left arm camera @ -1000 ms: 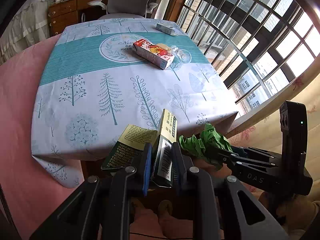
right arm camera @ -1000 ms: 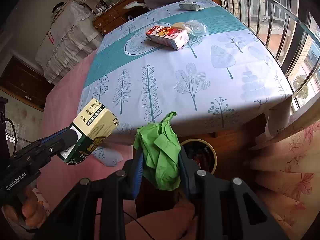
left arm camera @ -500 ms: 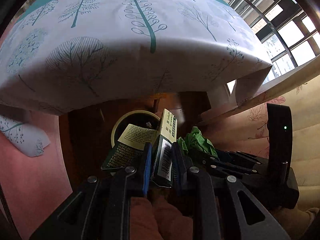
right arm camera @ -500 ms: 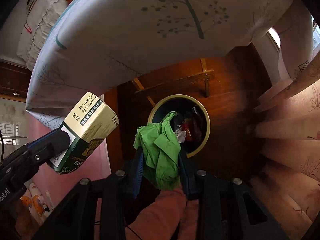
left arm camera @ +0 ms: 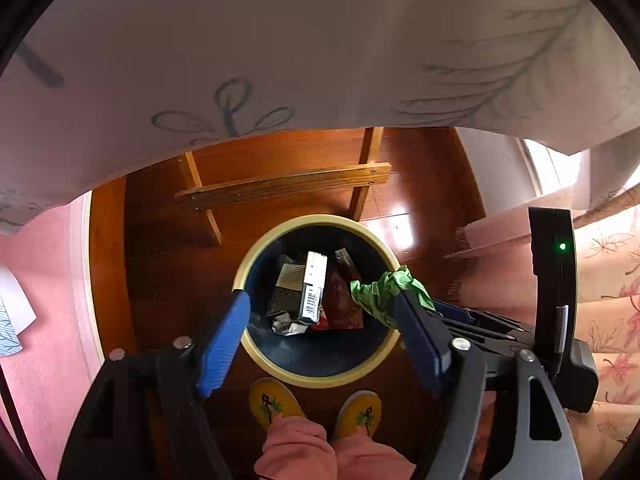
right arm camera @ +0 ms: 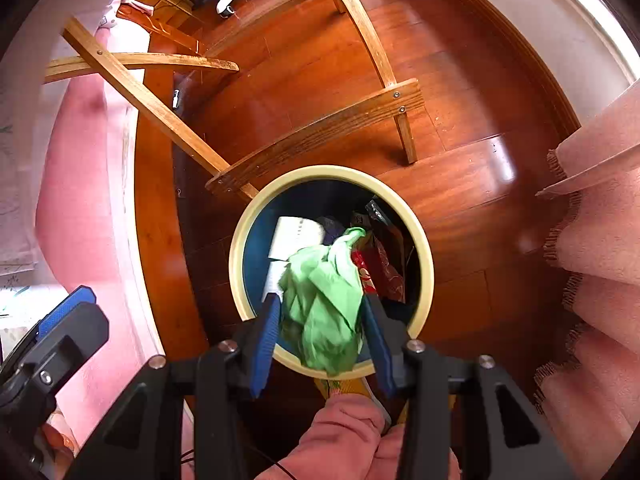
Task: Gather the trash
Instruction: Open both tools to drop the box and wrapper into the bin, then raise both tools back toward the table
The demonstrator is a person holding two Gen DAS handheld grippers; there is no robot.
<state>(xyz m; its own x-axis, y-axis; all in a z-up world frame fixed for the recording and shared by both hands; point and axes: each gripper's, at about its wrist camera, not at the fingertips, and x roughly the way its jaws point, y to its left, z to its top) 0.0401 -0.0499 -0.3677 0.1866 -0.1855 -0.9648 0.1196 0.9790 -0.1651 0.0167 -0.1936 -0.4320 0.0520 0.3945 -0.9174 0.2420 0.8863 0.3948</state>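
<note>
One round bin [left arm camera: 320, 372], cream-rimmed and dark blue inside, stands on the wooden floor [right arm camera: 452, 200] and serves as the landmark here. The left gripper [left arm camera: 326, 332] hangs directly above the bin's near rim, its two blue fingers [left arm camera: 224, 340] spread wide with nothing between them. Inside the bin lies one carton [left arm camera: 310, 288] with a barcode on its end, resting on other rubbish, among it a red wrapper [right arm camera: 376, 264].

The right gripper [right arm camera: 322, 344] is also above the bin's near rim, its two fingers pressed onto one crumpled green wrapper [right arm camera: 324, 296], which hangs over the bin's opening. In the left wrist view the same green wrapper [left arm camera: 384, 288] sits over the bin's right rim.

Beyond the bin, two wooden crossbars [right arm camera: 320, 128] run between the worktop's legs. Above the bin hangs the worktop's cloth [left arm camera: 320, 48]. Two yellow slippers [left arm camera: 272, 400] stand just behind the bin.
</note>
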